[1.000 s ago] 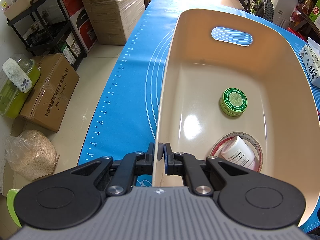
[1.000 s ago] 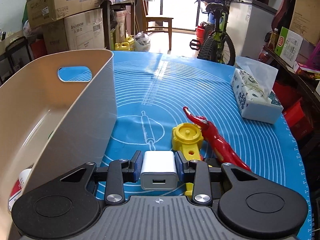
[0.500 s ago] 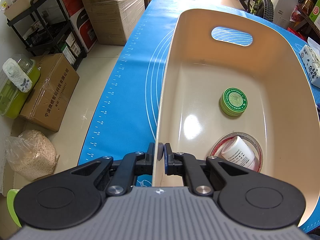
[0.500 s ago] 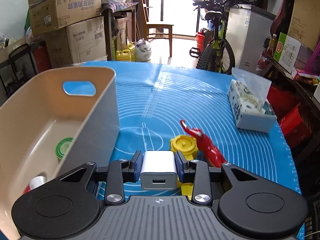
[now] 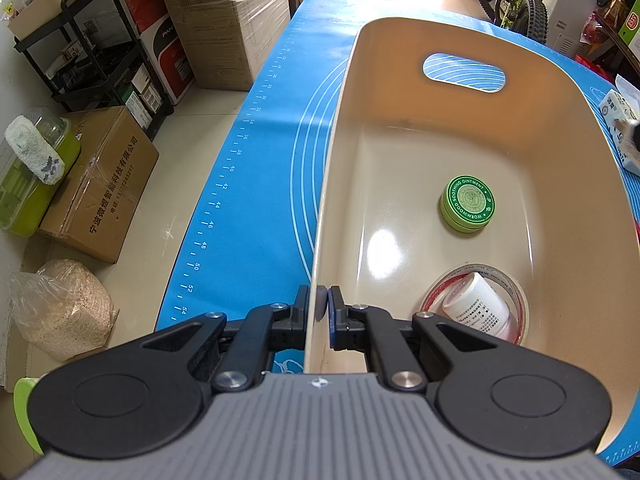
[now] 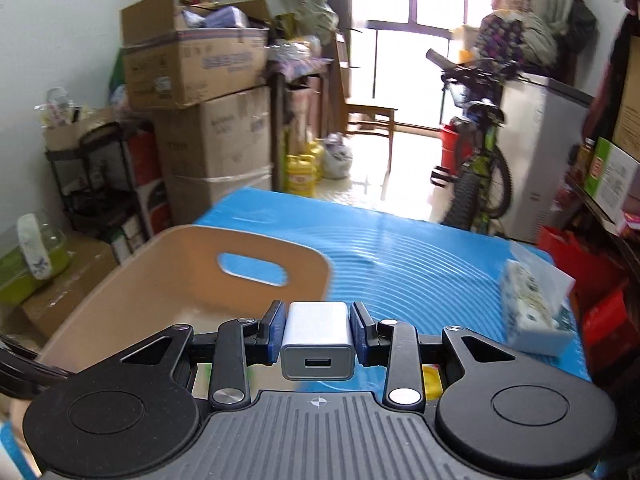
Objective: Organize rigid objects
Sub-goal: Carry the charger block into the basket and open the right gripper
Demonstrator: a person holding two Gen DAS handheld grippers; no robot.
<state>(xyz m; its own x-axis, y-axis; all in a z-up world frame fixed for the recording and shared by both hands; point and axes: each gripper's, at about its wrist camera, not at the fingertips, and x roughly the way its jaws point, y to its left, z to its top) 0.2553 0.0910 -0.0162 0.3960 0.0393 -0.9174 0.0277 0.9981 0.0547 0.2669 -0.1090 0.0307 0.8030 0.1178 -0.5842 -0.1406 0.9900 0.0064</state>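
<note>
Left gripper (image 5: 318,312) is pinching the near rim of the beige plastic bin (image 5: 592,168) on the blue silicone mat (image 5: 256,168). Right gripper (image 6: 317,334) is clamped on a white USB charger cube (image 6: 317,340), up above the bin's near corner. Inside: round green ointment tin (image 5: 467,204), white pill bottle (image 5: 478,312) lying in a tape roll (image 5: 520,296).

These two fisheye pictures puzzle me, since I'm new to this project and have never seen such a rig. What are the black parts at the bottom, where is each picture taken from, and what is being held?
The black parts are two hand-held grippers; a person works them, no robot. Each carries a camera looking along its fingers.

In the left view, the left gripper is pinched on the wall of a beige bin, which stands on a blue mat. Inside lie a green ointment tin and a white bottle resting within a tape roll.

In the right view, the right gripper holds a white USB charger raised near the bin. A tissue pack lies on the mat.
</note>
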